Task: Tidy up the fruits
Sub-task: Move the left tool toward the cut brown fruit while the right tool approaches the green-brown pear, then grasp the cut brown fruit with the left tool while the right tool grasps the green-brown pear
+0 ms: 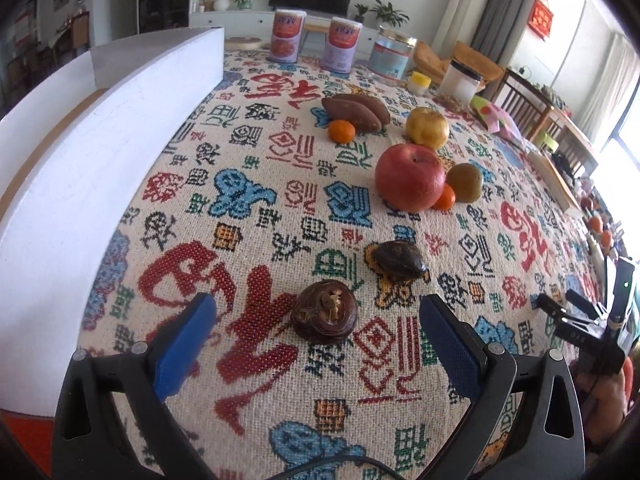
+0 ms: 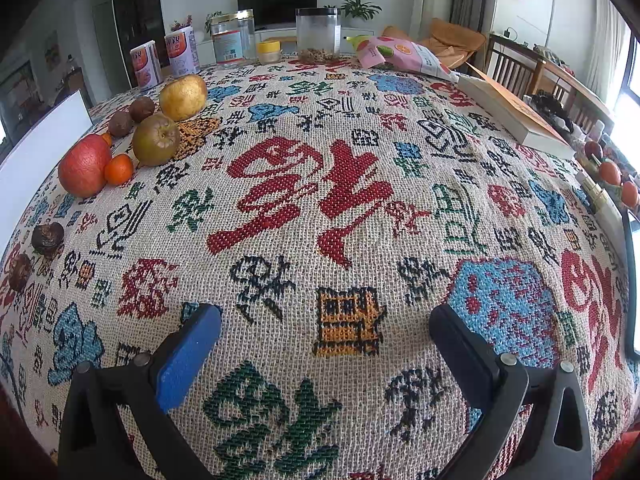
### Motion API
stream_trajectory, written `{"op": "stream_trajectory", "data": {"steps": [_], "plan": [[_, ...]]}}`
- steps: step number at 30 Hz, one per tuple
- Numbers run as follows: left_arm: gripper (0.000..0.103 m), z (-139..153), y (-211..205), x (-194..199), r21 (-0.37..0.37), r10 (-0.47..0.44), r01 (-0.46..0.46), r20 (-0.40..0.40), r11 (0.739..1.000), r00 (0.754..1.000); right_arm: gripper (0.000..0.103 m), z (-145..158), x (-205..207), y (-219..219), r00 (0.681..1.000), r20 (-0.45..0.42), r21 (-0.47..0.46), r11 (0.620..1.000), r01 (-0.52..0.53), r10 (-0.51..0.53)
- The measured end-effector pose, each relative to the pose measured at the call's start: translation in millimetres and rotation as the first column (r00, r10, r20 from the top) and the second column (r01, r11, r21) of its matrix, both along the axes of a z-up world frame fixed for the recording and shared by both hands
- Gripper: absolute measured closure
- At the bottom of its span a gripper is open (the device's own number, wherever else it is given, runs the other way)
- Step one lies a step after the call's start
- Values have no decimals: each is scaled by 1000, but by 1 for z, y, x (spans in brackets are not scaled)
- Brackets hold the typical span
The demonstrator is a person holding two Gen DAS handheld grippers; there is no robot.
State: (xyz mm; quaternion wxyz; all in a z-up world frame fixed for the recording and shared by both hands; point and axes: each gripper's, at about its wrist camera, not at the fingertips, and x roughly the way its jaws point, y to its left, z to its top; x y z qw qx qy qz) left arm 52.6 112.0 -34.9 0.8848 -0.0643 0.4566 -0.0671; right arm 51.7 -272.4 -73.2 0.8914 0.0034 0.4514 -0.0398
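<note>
A patterned table (image 1: 248, 216) fills the frame; the left tongs (image 1: 318, 316), spread wide, flank a dark chestnut (image 1: 324, 311) at lower centre for grasping; the right tongs (image 2: 325, 322) gape empty.

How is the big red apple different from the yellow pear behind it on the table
The red apple is a deep red and broad and round; the yellow pear is golden yellow, looks smaller and narrows toward its top. The apple has a small orange tucked against it, while the pear has no small orange against it. The apple lies nearer the left gripper; the pear lies farther back. Both rest on the patterned tablecloth.
</note>
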Motion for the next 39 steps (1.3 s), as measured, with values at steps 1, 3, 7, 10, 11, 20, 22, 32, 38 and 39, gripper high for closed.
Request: {"op": "stream_trajectory", "data": {"steps": [1, 3, 7, 10, 11, 20, 22, 32, 38, 39], "plan": [[2, -3, -5, -1, 19, -20, 21, -2, 1000, 1000, 0, 0, 0, 0, 1000, 0, 0, 1000, 0, 0], [5, -9, -16, -1, 71, -53, 53, -1, 996, 999, 0, 0, 0, 0, 1000, 0, 0, 1000, 0, 0], [23, -26, -28, 4, 119, -78, 83, -43, 989, 996, 0, 0, 0, 0, 1000, 0, 1, 1000, 0, 0], [29, -33, -28, 4, 144, -77, 82, -40, 986, 996, 0, 0, 0, 0, 1000, 0, 1, 1000, 0, 0], [42, -35, -27, 4, 149, -79, 84, -38, 985, 996, 0, 0, 0, 0, 1000, 0, 1, 1000, -1, 1], [59, -30, -10, 1, 66, -32, 32, -3, 997, 999, 0, 25, 38, 19, 990, 58, 283, 948, -143, 132], [59, -26, -6, -1, 38, -21, 21, -1, 999, 1000, 6, 30, 70, 33, 979, 90, 361, 910, -203, 183], [60, 11, 11, -15, -22, -6, 8, 77, 1000, 997, 54, 7, 178, 99, 960, -14, 454, 857, -244, 280], [60, 64, 45, -28, -211, 75, -38, 171, 977, 982, 54, 47, 161, 93, 963, 53, 420, 869, -261, 263], [60, 76, 53, -31, -239, 94, -47, 191, 970, 977, 54, 60, 158, 97, 955, 70, 424, 859, -289, 287]]}}
